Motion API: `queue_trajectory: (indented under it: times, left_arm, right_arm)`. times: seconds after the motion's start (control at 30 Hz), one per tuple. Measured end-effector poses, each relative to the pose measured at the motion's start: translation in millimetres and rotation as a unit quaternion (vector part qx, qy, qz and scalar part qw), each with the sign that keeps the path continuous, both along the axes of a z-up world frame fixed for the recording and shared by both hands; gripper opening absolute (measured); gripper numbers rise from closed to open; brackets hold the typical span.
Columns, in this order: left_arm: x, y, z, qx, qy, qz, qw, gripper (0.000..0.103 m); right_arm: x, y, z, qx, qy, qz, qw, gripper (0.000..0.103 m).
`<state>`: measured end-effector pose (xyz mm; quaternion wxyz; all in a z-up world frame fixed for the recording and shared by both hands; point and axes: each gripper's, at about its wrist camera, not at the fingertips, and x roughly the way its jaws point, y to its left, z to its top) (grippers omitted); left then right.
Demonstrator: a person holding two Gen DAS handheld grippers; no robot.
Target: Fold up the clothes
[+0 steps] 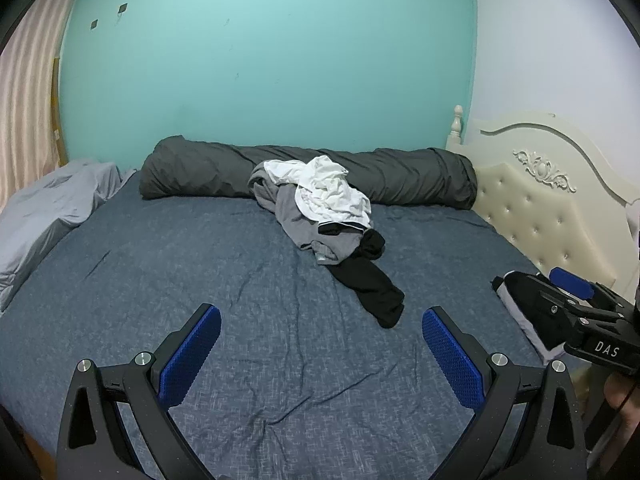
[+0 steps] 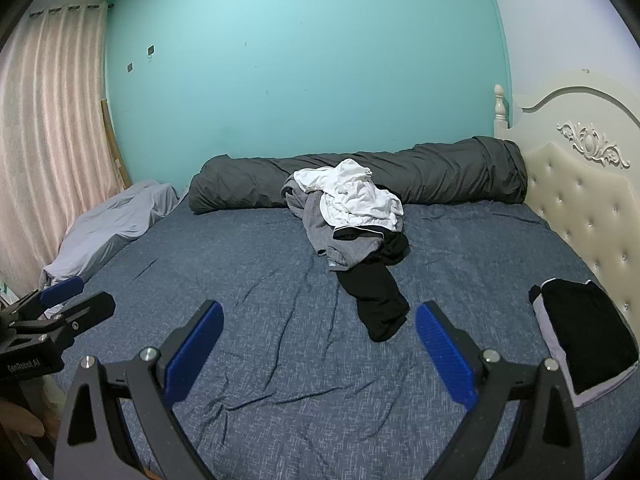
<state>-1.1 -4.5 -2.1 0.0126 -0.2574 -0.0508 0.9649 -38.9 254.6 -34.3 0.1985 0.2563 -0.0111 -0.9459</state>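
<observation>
Hovering wide open and empty over the bed (image 1: 120, 264), both grippers, left gripper (image 1: 321, 346) and right gripper (image 2: 319, 340), face the clothes pile (image 2: 352, 216), seemingly ready to pick the next garment beside the folded stack (image 2: 588, 332).

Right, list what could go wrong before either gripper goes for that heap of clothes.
1. The black garment, grey garment and white garment lie tangled in one pile, so pulling one could drag the others along.
2. The folded garment sits near the bed edge beside the right gripper; a sweep of that gripper might undo it.
3. The pile leans against the dark rolled duvet, so a deep grab may catch bedding too.
</observation>
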Motion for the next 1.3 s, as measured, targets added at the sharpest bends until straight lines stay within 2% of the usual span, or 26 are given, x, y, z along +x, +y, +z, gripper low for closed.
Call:
queue_trajectory:
  times: [0.47,1.3]
  left_arm:
    - [3.3,20.7,-14.6,-0.015,0.004,0.003,0.9999,0.103]
    - [1.8,15.7,-4.6,-0.012,-0.001,0.003,0.9999,0.103]
  right_arm:
    - [-0.8,5.2,2.4,-0.001,0.001,-0.001,1.0,0.098]
    - [-1.8,5.6,0.5,-0.001,-0.001,-0.002,1.0,0.098]
